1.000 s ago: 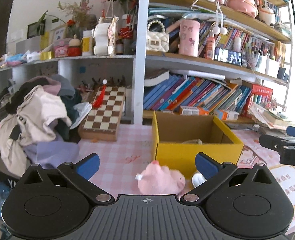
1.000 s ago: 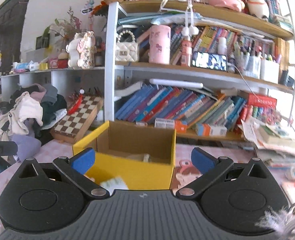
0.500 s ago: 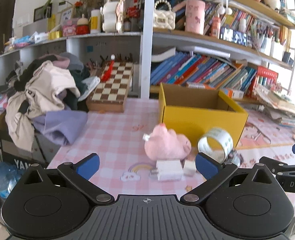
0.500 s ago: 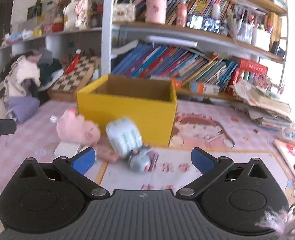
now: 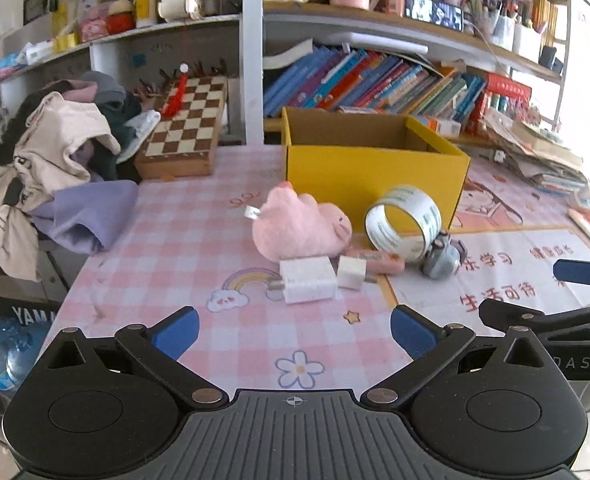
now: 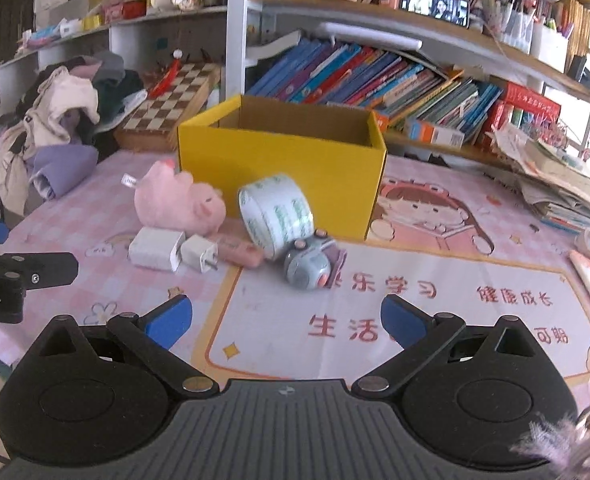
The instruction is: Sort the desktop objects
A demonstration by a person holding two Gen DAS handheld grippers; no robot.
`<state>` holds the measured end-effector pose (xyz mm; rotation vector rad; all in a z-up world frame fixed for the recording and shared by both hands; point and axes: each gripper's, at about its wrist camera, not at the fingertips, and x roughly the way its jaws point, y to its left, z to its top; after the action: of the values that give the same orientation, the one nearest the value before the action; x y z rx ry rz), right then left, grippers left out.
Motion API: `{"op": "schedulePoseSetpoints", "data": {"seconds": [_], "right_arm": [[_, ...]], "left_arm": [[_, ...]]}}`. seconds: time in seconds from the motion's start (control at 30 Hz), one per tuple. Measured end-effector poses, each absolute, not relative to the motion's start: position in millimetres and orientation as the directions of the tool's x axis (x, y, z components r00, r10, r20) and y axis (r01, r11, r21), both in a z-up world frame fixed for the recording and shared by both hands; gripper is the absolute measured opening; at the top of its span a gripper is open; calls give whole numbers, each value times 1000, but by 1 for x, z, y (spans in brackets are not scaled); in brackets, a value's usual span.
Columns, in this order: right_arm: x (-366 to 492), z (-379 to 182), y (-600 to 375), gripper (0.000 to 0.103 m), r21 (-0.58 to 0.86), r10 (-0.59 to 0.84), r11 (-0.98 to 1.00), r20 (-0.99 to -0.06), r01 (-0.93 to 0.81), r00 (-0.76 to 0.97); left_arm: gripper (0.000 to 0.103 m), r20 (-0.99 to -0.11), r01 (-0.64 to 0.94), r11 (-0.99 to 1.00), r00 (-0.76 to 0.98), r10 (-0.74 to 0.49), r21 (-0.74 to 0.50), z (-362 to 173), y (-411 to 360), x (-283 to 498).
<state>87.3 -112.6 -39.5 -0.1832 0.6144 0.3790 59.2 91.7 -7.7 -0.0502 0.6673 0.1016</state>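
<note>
Ahead of the left gripper (image 5: pixel 293 330), whose jaws stand wide apart and hold nothing, a large white charger block (image 5: pixel 307 280) lies on the pink checked tablecloth (image 5: pixel 167 248) roughly on the line between the fingers, touching a smaller white plug (image 5: pixel 351 273), with a pink plush pig (image 5: pixel 301 226) just beyond them. Beyond the right gripper (image 6: pixel 286 320), jaws also spread and empty, a small grey toy camera (image 6: pixel 307 264) sits nearly centred between the fingers, with a roll of clear tape (image 6: pixel 275 210) leaning behind it. Farthest out from both stands the open yellow cardboard box (image 6: pixel 281 170).
</note>
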Motion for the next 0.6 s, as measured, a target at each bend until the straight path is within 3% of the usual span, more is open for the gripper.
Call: {"op": "schedulePoseSetpoints", "data": {"seconds": [0.2, 0.43, 0.6], "right_arm": [[89, -41, -112, 101, -60, 285, 914, -610, -402, 739], [92, -41, -110, 101, -67, 284, 909, -621, -410, 731], [95, -41, -109, 101, -73, 283, 906, -628, -416, 725]], "left_arm": [[103, -652, -136, 991, 753, 90, -21, -15, 96, 63], [103, -643, -116, 992, 756, 123, 54, -15, 86, 64], [103, -634, -100, 994, 767, 102, 38, -14, 87, 68]]}}
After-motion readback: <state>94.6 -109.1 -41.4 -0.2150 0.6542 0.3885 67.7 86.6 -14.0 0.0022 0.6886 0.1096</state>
